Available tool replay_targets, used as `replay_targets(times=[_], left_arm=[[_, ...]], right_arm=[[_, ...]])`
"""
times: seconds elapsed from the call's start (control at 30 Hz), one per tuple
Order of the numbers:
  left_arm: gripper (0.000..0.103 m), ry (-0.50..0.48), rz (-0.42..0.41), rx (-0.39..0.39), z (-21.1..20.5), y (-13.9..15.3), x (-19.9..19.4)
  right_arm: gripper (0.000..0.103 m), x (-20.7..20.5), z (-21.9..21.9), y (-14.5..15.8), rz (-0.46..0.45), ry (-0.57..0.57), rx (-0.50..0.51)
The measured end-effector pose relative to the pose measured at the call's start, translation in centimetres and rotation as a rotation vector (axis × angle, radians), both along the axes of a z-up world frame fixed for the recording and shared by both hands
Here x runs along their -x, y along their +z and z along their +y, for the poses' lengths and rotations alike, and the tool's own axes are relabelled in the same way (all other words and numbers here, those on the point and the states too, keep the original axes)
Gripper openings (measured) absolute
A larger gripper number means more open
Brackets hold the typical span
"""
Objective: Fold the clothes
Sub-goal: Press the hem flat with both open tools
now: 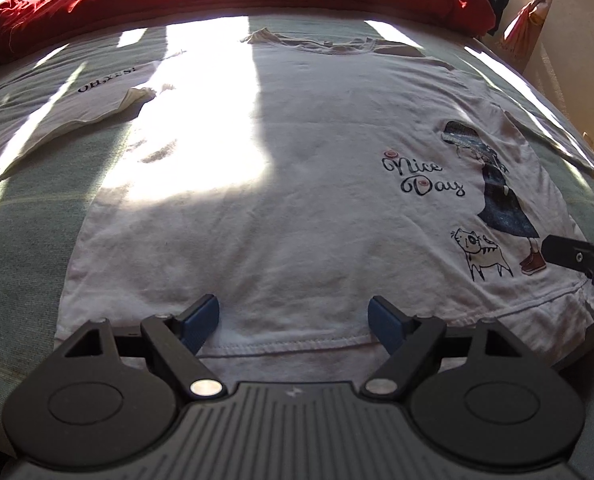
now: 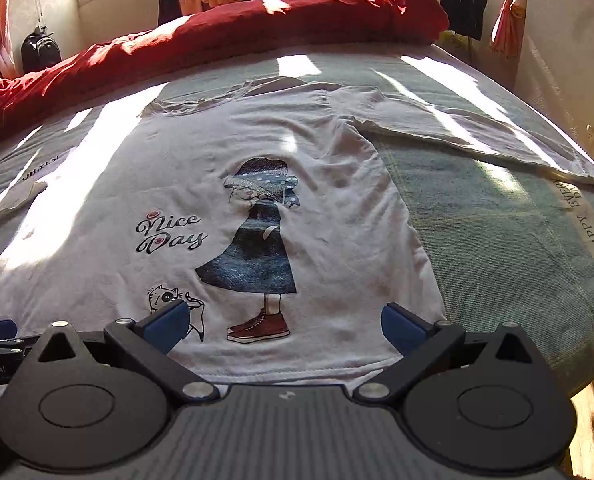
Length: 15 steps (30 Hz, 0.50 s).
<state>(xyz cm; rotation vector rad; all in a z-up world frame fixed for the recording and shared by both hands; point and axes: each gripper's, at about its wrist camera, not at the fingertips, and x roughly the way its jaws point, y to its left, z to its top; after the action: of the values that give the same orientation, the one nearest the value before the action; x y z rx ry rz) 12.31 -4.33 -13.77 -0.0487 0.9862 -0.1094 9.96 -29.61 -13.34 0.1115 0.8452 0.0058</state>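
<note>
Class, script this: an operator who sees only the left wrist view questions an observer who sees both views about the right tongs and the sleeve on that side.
Operator: Only one finger of the right tongs shows at my edge. Are they open?
Observer: Yes, they stand wide open over the shirt near its hem, with no cloth pinched.
Operator: My view cuts off the sleeve on that side. How does it lie?
Observer: The sleeve lies stretched out flat on the bed, pointing away from the shirt's body.
</note>
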Motion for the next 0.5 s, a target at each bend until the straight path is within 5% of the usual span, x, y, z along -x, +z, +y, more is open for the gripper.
replay_targets(times=[0.5], left_arm=[[0.085, -0.016, 0.027, -0.007, -0.1, 0.0, -0.8]], right_arm=[[0.103, -1.1, 0.7, 2.2, -0.025, 0.005, 0.008]])
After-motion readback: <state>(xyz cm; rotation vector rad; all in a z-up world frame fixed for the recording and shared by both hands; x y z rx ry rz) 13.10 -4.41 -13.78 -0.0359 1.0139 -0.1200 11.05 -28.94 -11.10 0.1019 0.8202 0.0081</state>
